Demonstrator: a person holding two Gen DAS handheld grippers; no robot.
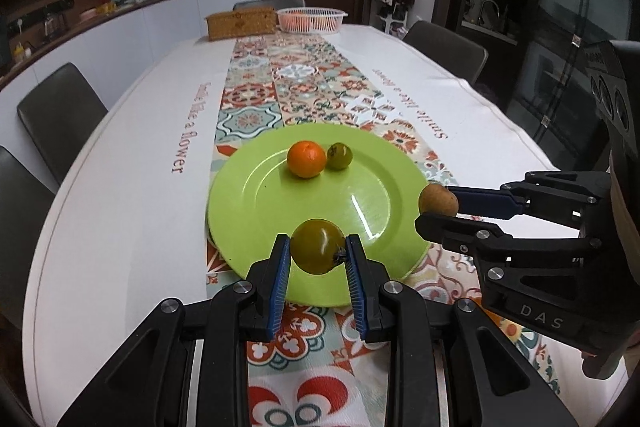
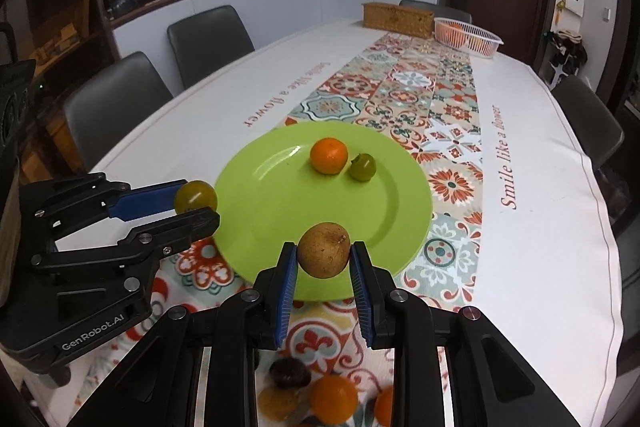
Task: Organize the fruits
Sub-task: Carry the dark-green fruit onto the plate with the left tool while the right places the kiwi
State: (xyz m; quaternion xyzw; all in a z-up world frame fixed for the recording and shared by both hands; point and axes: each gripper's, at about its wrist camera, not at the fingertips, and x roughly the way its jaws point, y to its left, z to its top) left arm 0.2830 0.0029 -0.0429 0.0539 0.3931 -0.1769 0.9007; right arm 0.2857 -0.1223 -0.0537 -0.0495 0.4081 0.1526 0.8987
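A green plate (image 1: 256,211) (image 2: 264,195) lies on the patterned table runner. On it sit an orange (image 1: 306,159) (image 2: 329,155) and a small green fruit (image 1: 339,155) (image 2: 363,167), side by side. My left gripper (image 1: 319,251) (image 2: 198,205) is shut on a larger green fruit (image 1: 318,246) (image 2: 195,196), held over the plate's near left edge. My right gripper (image 2: 324,255) (image 1: 438,209) is shut on a brown round fruit (image 2: 324,249) (image 1: 438,200), held over the plate's near right edge.
Several loose fruits, oranges (image 2: 334,399) and a dark one (image 2: 290,373), lie on the runner under my right gripper. A wicker box (image 1: 241,22) and a white basket (image 1: 311,19) stand at the table's far end. Grey chairs (image 1: 58,115) ring the table.
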